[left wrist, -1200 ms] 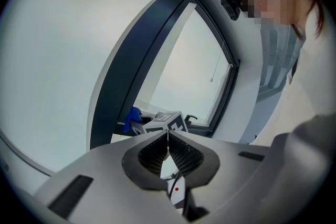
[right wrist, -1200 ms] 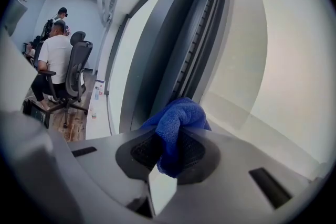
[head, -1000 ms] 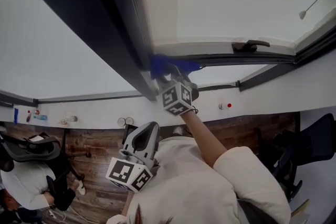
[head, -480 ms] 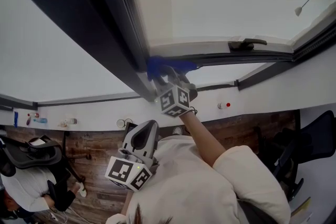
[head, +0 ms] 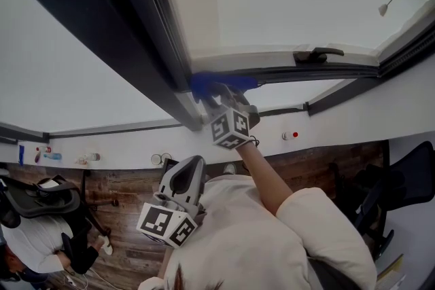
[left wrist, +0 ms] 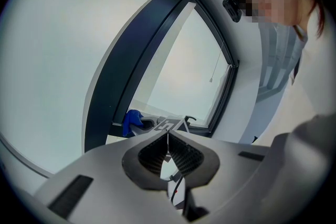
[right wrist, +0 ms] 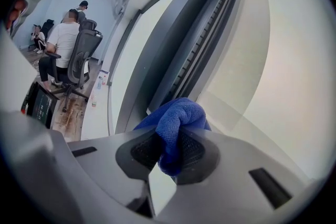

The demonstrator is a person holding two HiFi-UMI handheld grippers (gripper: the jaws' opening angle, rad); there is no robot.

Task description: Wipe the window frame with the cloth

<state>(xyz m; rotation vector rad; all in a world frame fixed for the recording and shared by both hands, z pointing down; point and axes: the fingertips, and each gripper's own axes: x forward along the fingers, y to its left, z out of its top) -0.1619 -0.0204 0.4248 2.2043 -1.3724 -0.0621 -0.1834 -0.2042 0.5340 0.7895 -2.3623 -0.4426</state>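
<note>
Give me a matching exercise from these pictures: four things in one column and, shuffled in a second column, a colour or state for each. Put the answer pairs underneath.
Column one
1. left gripper
2. right gripper
3. cloth
4. window handle

Column two
A. blue
B. jaws shut on the cloth
C. black, mounted on the window frame
D. jaws shut with nothing between them

Pairs: 1-D; 2-B; 3-A; 4-C
</note>
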